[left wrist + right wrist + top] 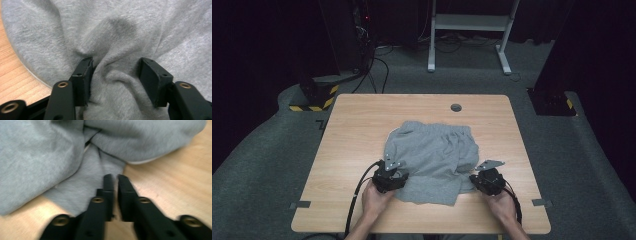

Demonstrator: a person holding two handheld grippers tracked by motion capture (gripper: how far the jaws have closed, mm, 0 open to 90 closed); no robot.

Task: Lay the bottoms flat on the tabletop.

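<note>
I see the grey shorts (432, 160) crumpled on the wooden table (357, 125), towards its near edge. My left gripper (115, 72) sits on their near-left hem, jaws half apart with a bunched fold between them. My right gripper (115, 180), at the near-right corner, is nearly closed, nothing between its jaws

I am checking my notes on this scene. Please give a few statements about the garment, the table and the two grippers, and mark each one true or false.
1. The grey shorts lie on a wooden table. True.
2. The left gripper has grey fabric bunched between its jaws. True.
3. The right gripper has its jaws spread wide. False: they stand nearly together, with a narrow gap.
4. The shorts are folded into a neat square. False: they lie rumpled.
5. The table has a round hole near its far edge. True.
</note>
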